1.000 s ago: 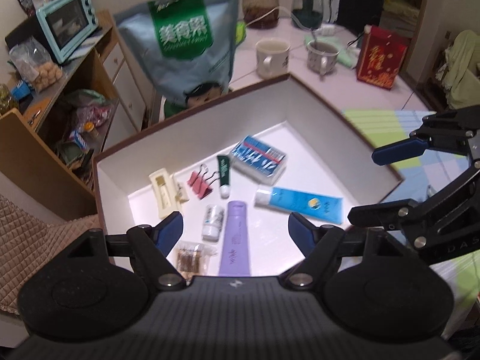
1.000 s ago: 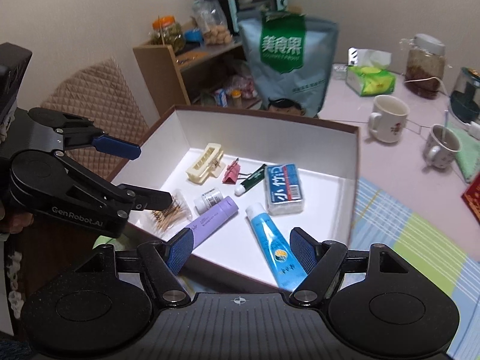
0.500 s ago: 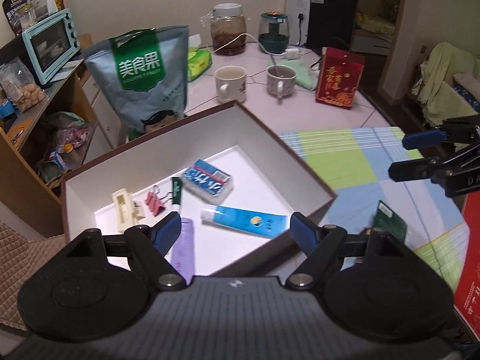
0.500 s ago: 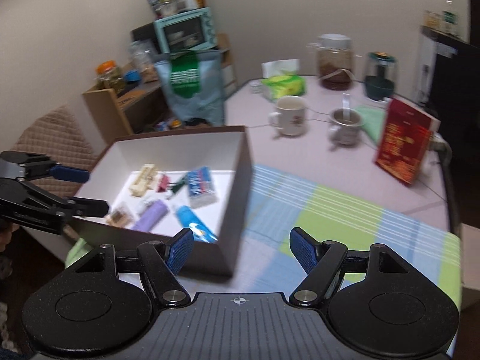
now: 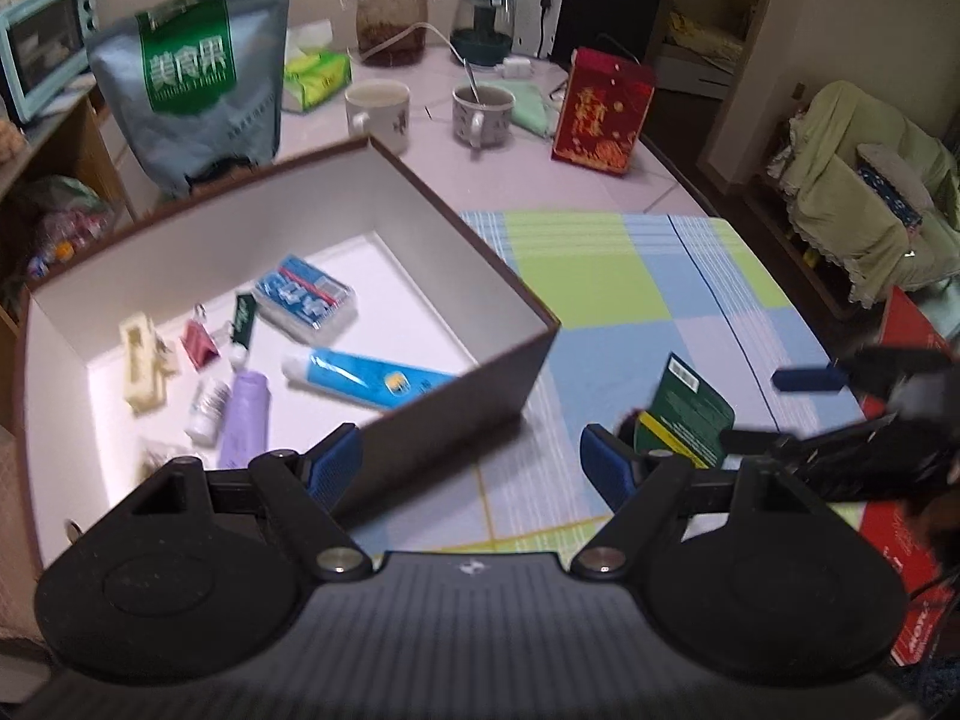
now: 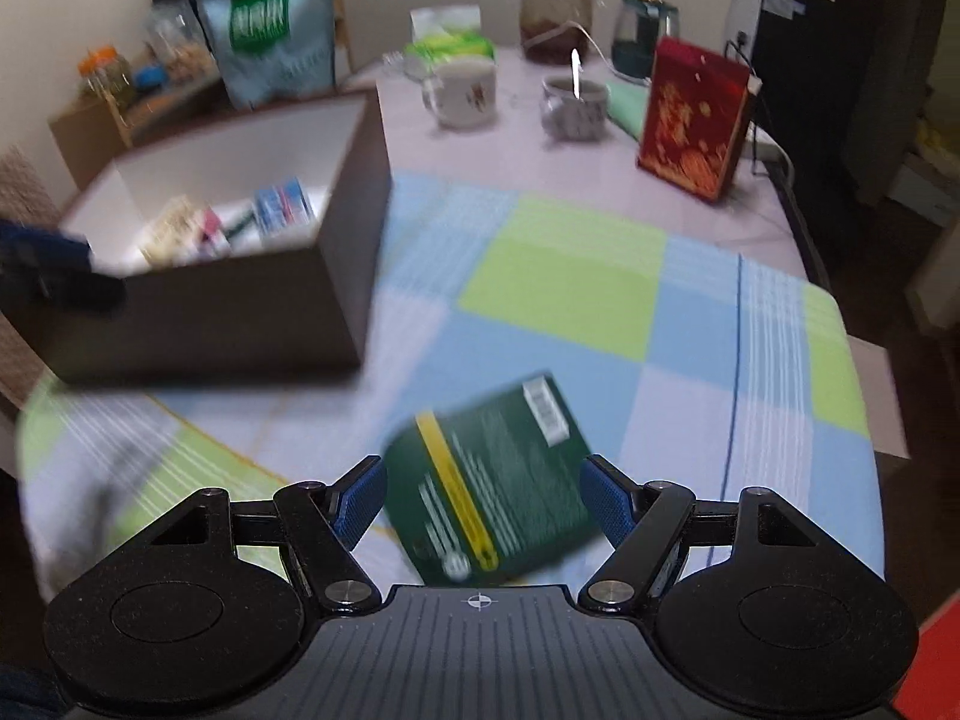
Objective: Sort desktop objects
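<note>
While several small items lay inside the box (image 5: 492, 276), I saw one green packet (image 6: 492, 480) outside it, between the wide, empty right claw (image 6: 483, 501); left claw (image 5: 471, 462) wide.

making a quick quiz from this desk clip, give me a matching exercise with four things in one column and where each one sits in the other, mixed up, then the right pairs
Things
1. blue toothpaste tube
2. dark green flat packet with a yellow stripe
3. red and gold gift box
4. metal spoon

Places
A. standing in a patterned mug
B. upright on the pale tabletop, beyond the checked cloth
C. lying inside the brown cardboard box with white lining
D. lying on the checked cloth, in front of the open right tongs

Pairs: 1-C, 2-D, 3-B, 4-A
</note>
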The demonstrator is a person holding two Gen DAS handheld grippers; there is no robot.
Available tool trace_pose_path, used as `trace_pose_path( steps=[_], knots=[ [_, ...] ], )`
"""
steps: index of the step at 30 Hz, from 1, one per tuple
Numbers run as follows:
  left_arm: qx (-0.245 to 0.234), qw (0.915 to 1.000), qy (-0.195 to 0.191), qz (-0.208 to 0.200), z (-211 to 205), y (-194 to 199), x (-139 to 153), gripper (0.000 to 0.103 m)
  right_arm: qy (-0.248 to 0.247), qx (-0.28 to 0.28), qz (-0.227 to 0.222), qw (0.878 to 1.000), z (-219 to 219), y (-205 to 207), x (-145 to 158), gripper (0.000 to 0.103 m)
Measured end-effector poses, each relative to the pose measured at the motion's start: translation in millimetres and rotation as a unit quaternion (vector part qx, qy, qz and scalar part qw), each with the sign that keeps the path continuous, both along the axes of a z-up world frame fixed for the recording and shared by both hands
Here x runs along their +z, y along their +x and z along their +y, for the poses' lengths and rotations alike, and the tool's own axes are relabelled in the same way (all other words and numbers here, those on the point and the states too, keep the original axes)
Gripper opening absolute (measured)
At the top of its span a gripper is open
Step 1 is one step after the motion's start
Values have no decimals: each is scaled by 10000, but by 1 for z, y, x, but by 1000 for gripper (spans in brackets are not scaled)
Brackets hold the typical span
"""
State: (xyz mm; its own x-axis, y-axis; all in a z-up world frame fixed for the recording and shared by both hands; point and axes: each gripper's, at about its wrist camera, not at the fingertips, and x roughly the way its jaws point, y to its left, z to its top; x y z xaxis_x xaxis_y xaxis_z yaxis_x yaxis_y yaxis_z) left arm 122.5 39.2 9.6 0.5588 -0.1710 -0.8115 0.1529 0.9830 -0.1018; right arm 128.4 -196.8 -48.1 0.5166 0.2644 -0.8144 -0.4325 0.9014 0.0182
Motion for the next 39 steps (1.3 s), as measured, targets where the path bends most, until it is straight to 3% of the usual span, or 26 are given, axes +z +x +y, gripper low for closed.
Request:
trace_pose_path(
  steps=[11, 14, 16, 17, 18, 24, 30, 31, 32, 33, 35, 37, 39],
  knots=[
    [-337, 9988, -241, 249, -2, 16, -15, 77, -749, -50, -1113, 9909, 56, -13, -48, 74],
    [-440, 9984, -217, 278, -3, 21, -17, 77, -873, -107, -1232, 9885, 60, -12, -58, 74],
    [-523, 9979, -211, 306, -5, 24, -19, 77, -790, -220, -1208, 9893, 54, -12, -60, 53],
    [-564, 9977, -208, 320, -6, 25, -20, 77, -715, -311, -1176, 9900, 48, -12, -58, 27],
    [-605, 9974, -205, 334, -7, 27, -21, 77, -628, -428, -1131, 9907, 38, -12, -56, 21],
    [-951, 9943, -268, 407, -22, 32, -28, 77, -104, -1130, -859, 9898, -18, -15, -42, 20],
    [-1332, 9893, -312, 501, -49, 31, -36, 78, 421, -1822, -579, 9807, -75, -18, -27, 22],
    [-1384, 9885, -319, 517, -54, 30, -37, 78, 703, -2000, -378, 9765, -87, -17, -30, 31],
    [-1388, 9883, -325, 544, -57, 29, -39, 78, 1194, -2242, -8, 9672, -101, -16, -38, 68],
    [-1381, 9882, -332, 572, -60, 28, -41, 78, 1732, -2481, 267, 9528, -115, -16, -46, 83],
    [-1334, 9885, -336, 630, -64, 27, -45, 78, 2847, -2900, 613, 9117, -140, -20, -61, 82],
    [-1232, 9895, -313, 690, -64, 26, -48, 78, 3590, -2950, 828, 8816, -153, -16, -77, 81],
    [-1131, 9905, -263, 733, -64, 26, -50, 78, 4148, -2933, 996, 8556, -162, -10, -92, 64]
  ],
)
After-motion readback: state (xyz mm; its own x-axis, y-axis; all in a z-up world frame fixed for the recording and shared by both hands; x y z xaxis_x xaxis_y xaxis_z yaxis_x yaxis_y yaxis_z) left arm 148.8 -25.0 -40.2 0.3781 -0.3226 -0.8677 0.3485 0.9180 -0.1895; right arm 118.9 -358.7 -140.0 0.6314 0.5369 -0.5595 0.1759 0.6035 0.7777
